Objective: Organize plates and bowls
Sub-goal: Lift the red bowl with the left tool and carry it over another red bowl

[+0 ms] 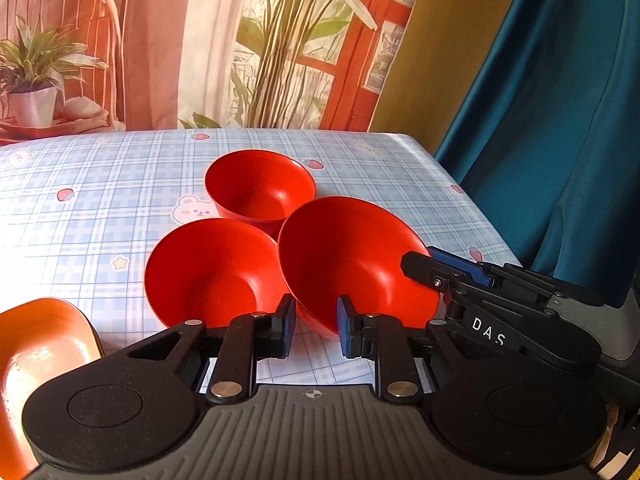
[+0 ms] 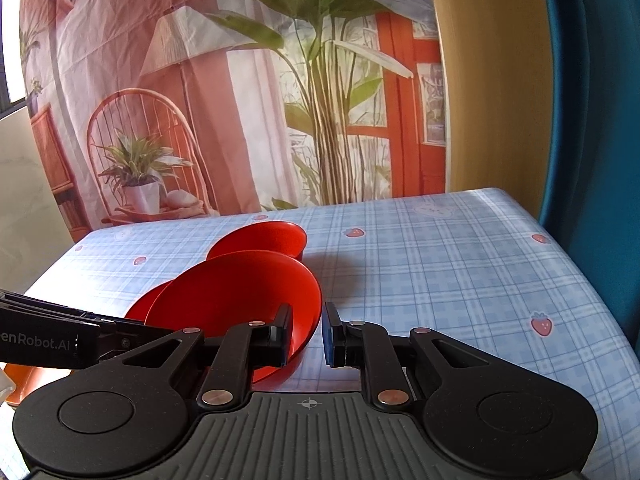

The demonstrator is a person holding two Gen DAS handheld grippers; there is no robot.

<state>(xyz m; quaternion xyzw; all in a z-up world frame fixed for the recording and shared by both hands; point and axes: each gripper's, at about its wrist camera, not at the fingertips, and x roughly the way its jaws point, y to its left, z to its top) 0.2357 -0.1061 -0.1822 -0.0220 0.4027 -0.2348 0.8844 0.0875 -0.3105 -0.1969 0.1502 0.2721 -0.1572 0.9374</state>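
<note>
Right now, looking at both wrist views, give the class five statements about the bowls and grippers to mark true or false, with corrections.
1. Three red bowls are in view: a far bowl, a left bowl and a tilted bowl. True.
2. The tablecloth is plain green. False: it is a blue check with strawberries.
3. The jaws of the right gripper straddle the tilted bowl's rim. True.
4. The left gripper holds the far bowl. False: its jaws are open and that bowl sits well beyond them.
5. The orange dish lies right of the bowls. False: it is at the lower left.
</note>
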